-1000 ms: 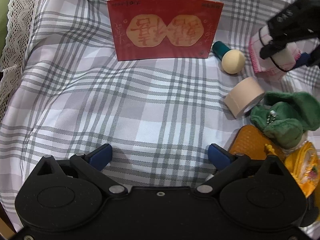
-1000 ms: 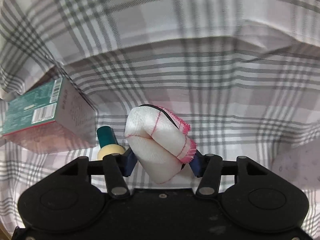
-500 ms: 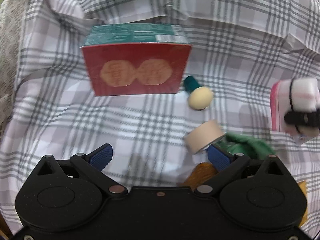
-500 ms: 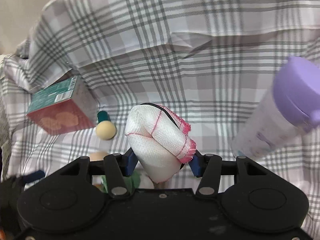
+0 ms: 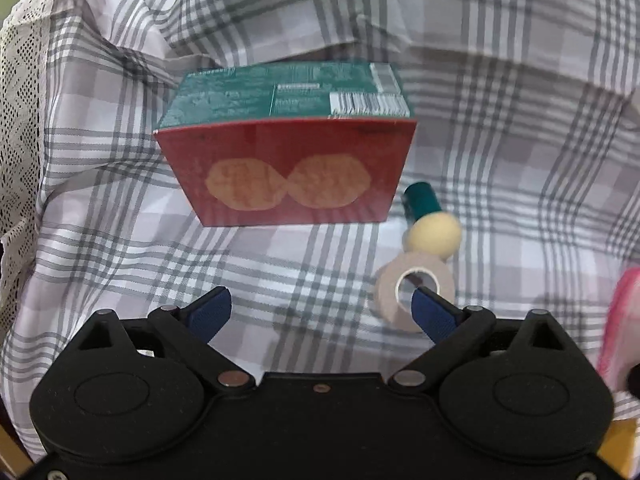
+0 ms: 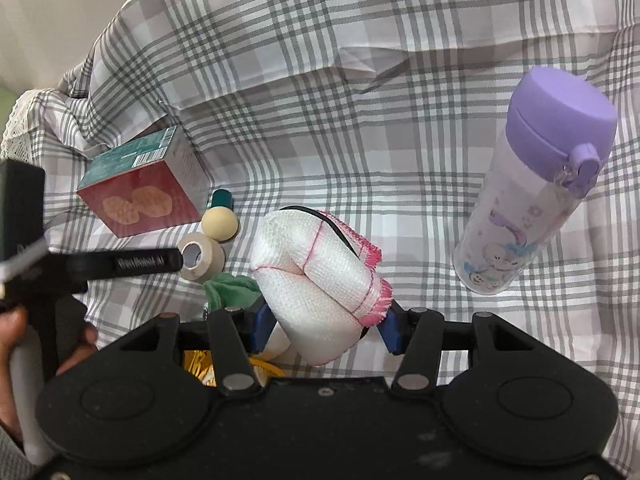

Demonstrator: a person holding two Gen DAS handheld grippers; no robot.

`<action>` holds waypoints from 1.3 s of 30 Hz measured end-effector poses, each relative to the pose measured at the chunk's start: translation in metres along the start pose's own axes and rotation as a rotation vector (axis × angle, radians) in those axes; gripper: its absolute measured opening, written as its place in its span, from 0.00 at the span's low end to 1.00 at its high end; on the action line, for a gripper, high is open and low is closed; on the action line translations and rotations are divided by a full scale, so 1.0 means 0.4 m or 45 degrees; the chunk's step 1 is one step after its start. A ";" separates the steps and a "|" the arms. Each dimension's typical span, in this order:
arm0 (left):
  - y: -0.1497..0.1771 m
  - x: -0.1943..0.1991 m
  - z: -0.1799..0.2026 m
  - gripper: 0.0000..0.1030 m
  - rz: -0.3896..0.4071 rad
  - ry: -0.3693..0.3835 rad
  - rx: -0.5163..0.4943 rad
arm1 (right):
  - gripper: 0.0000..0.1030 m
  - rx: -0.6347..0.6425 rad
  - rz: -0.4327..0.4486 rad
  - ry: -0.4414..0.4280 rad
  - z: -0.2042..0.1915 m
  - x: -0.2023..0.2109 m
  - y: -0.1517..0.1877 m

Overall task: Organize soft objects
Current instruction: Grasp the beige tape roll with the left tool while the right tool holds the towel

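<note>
Setting: a bed or table draped in a grey-and-white checked cloth, seen from two cameras that look down along hand-held grippers.

Right gripper: clamped on a rolled white cloth with a pink stitched edge and a black band around it; the roll is lifted clear of the checked cloth.

What has changed, right side: a second ago this view showed the roll just over the box and the small bottle; now the whole cloth is visible, with a purple-capped drinking bottle standing to the right. The roll has been carried up and away from the clutter.

Left gripper: nothing between its jaws, which stand wide and are closing a little.

What has changed, left side: the view has slid across the cloth, so a roll of beige tape that sat well off to the side is now just past the right fingertip.

Other things: a red and green box, a small green bottle with a cream ball top beside it, and a green soft toy partly hidden under the right gripper.

Blurred edge: a pink smear at the left view's right border is probably the same rolled cloth.

Meaning for the task: one soft thing is in hand and on its way to be placed; the left gripper looks ready to fetch another.
</note>
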State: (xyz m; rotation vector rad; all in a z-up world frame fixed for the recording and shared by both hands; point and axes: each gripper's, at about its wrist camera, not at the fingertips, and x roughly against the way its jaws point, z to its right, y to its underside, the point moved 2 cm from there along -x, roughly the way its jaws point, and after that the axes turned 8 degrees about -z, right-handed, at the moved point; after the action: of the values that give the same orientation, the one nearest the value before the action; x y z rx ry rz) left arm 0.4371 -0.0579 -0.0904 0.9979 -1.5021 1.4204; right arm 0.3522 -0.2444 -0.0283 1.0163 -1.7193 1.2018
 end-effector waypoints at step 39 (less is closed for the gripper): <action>0.042 0.085 0.022 0.47 0.016 -0.079 -0.094 | 0.50 -0.137 0.061 0.044 0.097 0.091 0.091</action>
State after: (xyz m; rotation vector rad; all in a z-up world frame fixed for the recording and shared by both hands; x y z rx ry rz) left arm 0.4090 -0.0663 -0.0646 0.9964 -1.5972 1.3437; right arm 0.2993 -0.2795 -0.0164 0.8903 -1.7701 1.1377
